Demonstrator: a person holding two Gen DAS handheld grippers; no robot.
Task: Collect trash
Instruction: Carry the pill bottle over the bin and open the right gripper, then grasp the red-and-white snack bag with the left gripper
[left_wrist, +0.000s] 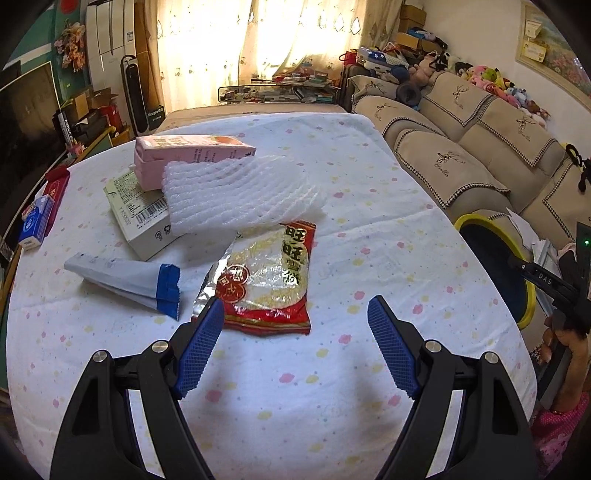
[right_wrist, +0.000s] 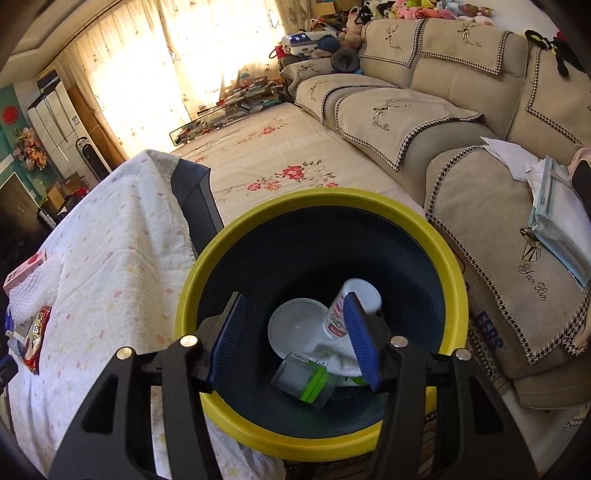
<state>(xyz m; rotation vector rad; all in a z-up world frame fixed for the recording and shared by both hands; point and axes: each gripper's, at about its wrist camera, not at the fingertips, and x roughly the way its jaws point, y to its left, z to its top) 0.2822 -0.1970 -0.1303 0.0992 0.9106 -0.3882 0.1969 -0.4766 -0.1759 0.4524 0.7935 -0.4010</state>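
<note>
On the table a snack packet is laid nearest, with a folded wrapper to its left. Farther off, a foam net is draped over two stacked boxes. A bin, placed right of the table, holds a cup, a lid and a jar.

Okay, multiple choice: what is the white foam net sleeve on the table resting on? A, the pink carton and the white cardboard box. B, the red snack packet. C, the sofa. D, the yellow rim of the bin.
A: the white foam net sleeve drapes over the pink carton and the white cardboard box, with the red snack packet lying nearer the camera.
</note>
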